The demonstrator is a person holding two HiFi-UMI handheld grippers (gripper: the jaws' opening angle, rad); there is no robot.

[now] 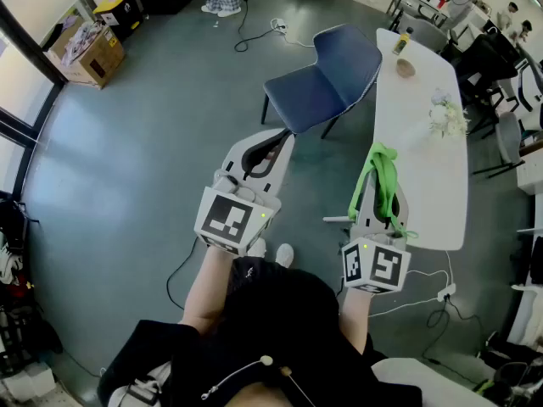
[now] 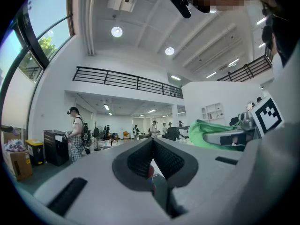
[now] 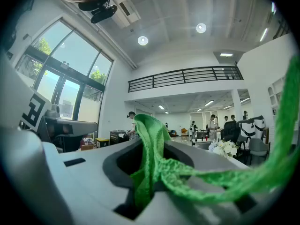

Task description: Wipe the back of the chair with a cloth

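A dark blue chair (image 1: pixel 327 75) stands on the grey floor ahead of me, its back toward the white table (image 1: pixel 422 168). My right gripper (image 1: pixel 379 155) is shut on a green cloth (image 1: pixel 382 181), which drapes over its jaws; in the right gripper view the green cloth (image 3: pixel 154 165) hangs from between the jaws and trails off right. My left gripper (image 1: pixel 284 138) is shut with nothing in it and points at the chair's seat, a short way off; in the left gripper view the left gripper (image 2: pixel 152 142) shows its jaws closed together. Both grippers are raised and level.
The white table holds a bottle (image 1: pixel 401 41), a small bowl (image 1: pixel 406 67) and white flowers (image 1: pixel 447 119). A cardboard box (image 1: pixel 89 53) and a yellow-lidded bin (image 1: pixel 119 11) sit far left. Cables (image 1: pixel 259 32) lie on the floor beyond the chair. Several people stand far off.
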